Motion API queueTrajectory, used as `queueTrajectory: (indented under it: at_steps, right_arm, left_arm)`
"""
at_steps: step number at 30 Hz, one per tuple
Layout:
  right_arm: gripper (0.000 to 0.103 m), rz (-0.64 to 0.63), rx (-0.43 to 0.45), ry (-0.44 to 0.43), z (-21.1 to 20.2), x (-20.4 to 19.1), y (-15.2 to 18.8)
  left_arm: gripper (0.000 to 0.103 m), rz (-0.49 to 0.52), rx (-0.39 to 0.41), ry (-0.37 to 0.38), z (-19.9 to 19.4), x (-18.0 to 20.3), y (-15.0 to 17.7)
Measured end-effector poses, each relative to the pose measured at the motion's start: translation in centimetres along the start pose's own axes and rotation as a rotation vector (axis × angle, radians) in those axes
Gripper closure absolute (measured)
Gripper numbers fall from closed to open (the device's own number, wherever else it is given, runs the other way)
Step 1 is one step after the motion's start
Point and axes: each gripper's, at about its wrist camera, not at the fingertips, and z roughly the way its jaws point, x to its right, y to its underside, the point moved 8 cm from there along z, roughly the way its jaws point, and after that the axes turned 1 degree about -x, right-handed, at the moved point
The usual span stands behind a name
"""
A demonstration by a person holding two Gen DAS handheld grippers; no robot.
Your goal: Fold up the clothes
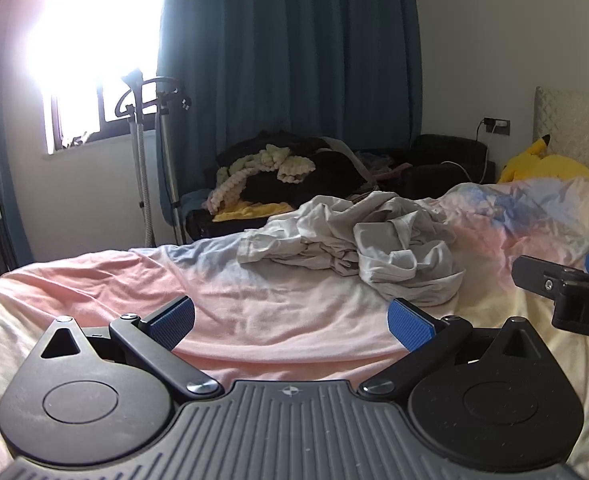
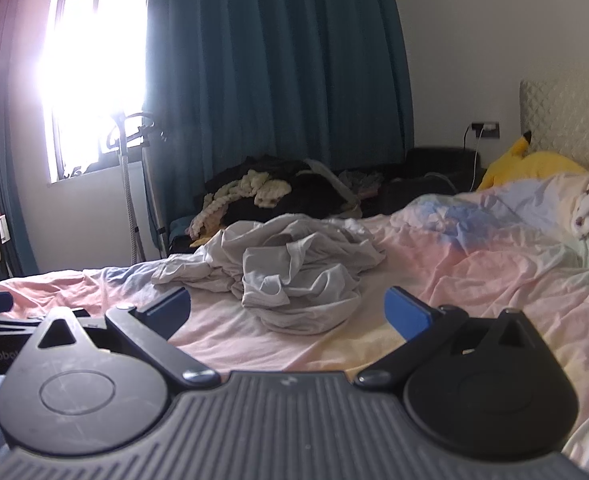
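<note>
Crumpled white clothes [image 2: 294,268] on bed [image 2: 474,256] just ahead of right gripper [image 2: 288,314], left gripper [image 1: 290,324] nearby — both wide open, empty

Crumpled white clothes [image 2: 294,264] on pastel pink-and-blue sheet [image 2: 474,248]; teal curtain [image 2: 274,60], yellow plush [image 2: 530,162], blue-padded black gripper [image 2: 288,312]

The left gripper [image 1: 290,322] has a ribbed grey base, black round-ended plates with silver screws, black link arms and textured blue pads [image 1: 411,327]; the right gripper [image 2: 288,314] matches, its plates scuffed
</note>
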Motion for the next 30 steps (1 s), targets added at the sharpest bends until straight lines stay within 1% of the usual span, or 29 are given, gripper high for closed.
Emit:
queueTrajectory:
  at_steps: [3, 7, 10, 14, 17, 19, 22, 25, 30]
  right_arm:
    - [0.0, 0.026, 0.004, -0.002, 0.0, 0.2, 0.3]
    - [0.0, 0.023, 0.021, 0.016, -1.0, -0.2, 0.3]
    - [0.0, 0.064, 0.016, 0.007, -1.5, -0.3, 0.1]
    - [0.0, 0.079, 0.02, 0.061, -2.1, -0.8, -0.8]
    - [0.0, 0.134, 0.027, 0.098, -2.1, -1.0, -0.9]
    - [0.0, 0.146, 0.005, 0.085, -1.4, -1.3, -0.2]
    - [0.0, 0.058, -0.008, 0.076, -0.1, -2.4, 0.6]
    - [0.0, 0.033, -0.024, 0.071, 2.1, -2.2, 1.1]
    - [0.001, 0.018, -0.051, 0.062, 6.5, -1.7, 1.8]
  left_arm:
    - [0.0, -0.009, 0.017, -0.004, -0.3, -0.4, -0.3]
    - [0.0, -0.006, 0.033, -0.001, -0.8, -0.6, -0.5]
    - [0.0, 0.002, 0.046, -0.007, -1.4, -0.8, -0.8]
    - [0.0, 0.035, 0.067, -0.03, -2.3, -1.0, -1.3]
    - [0.0, 0.062, 0.083, -0.049, -2.9, -1.1, -1.7]
    - [0.0, 0.079, 0.101, -0.061, -3.3, -1.2, -1.9]
    - [0.0, 0.054, 0.107, -0.044, -3.5, -2.0, -2.3]
    - [0.0, 0.014, 0.112, -0.026, -3.5, -2.8, -2.5]
    - [0.0, -0.075, 0.072, 0.023, -2.1, -4.0, -2.1]
